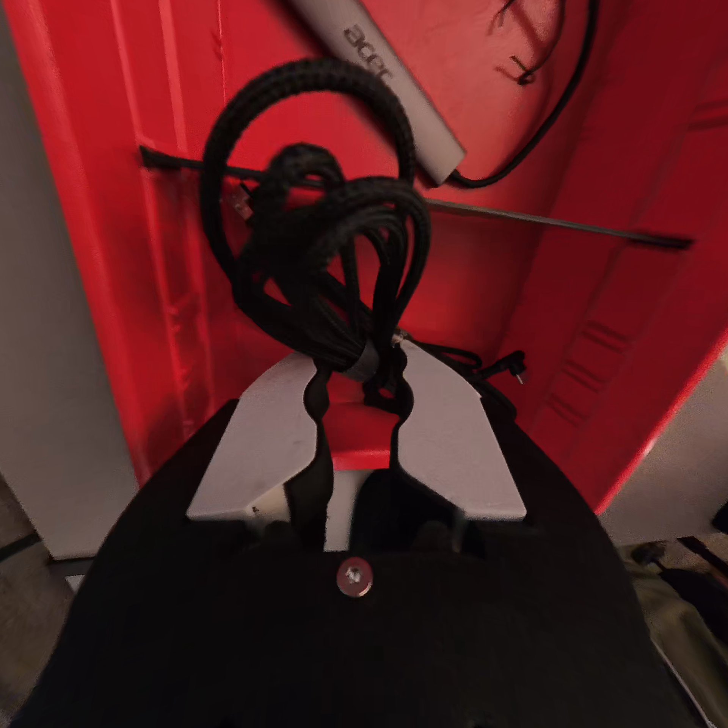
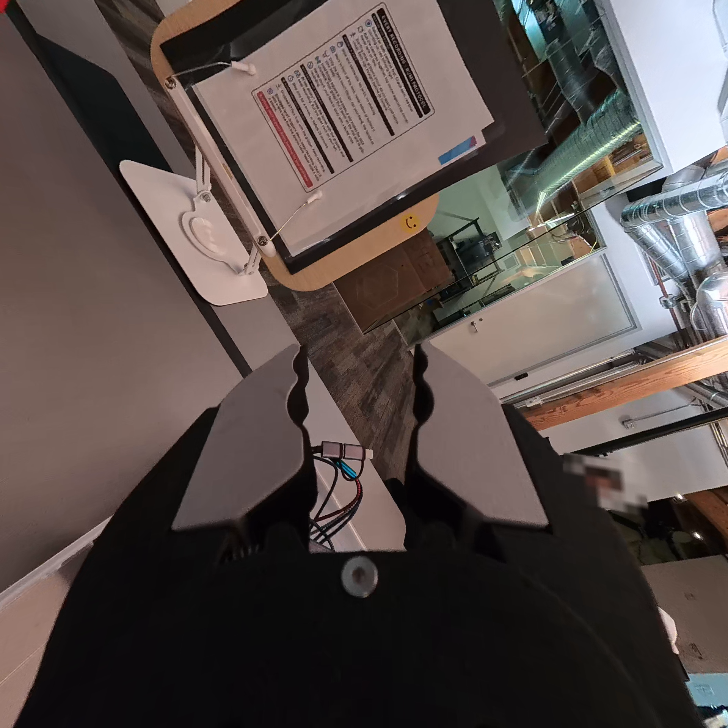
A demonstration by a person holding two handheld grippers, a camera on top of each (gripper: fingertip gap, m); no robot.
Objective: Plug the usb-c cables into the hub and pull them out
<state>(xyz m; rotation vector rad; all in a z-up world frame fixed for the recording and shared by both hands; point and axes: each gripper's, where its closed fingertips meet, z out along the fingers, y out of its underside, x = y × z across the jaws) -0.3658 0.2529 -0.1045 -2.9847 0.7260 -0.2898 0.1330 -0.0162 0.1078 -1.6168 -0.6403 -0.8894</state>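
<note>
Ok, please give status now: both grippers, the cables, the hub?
Left gripper shut on black cable bundle, over red bin. Right gripper open, empty. Grey hub lying in bin, nothing plugged yet.

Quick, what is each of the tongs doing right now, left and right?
Left tongs: closed on a bundled black braided cable, above the red plastic bin.
Right tongs: open, holding nothing.
</note>
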